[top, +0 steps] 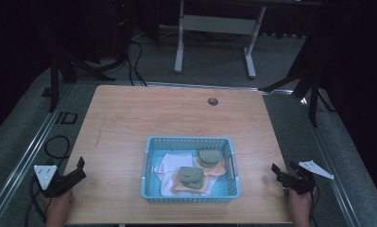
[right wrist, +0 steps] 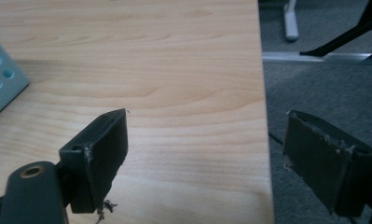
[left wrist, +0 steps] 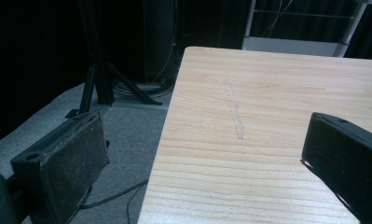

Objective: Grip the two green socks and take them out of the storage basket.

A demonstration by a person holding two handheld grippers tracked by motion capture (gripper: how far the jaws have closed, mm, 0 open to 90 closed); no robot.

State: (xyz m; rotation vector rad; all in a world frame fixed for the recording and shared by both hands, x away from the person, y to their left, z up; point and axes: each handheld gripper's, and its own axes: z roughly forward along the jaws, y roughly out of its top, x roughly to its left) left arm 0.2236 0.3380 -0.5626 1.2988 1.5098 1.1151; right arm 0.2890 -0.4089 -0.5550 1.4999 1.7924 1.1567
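Blue perforated plastic basket (top: 191,142) sits near the front-centre of the pale woodgrain table (top: 129,118). Inside it: white cloth (top: 169,165) and soft, rounded green (top: 192,176) and orange (top: 218,168) fabric pieces. Left gripper (top: 80,169) is at approx 8 o'clock from the basket, by the table's left edge, jaws spread w/ nothing between. Right gripper (top: 277,172) is at approx 4 o'clock, at the right edge, jaws also wide apart, empty. Both well apart from the basket; bare wood btwn them and it.

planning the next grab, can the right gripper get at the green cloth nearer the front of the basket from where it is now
Probably yes. The right gripper is open and empty at the table's right edge, bare wood between it and the blue basket. The green cloth lies on top, but the basket wall means reaching over.
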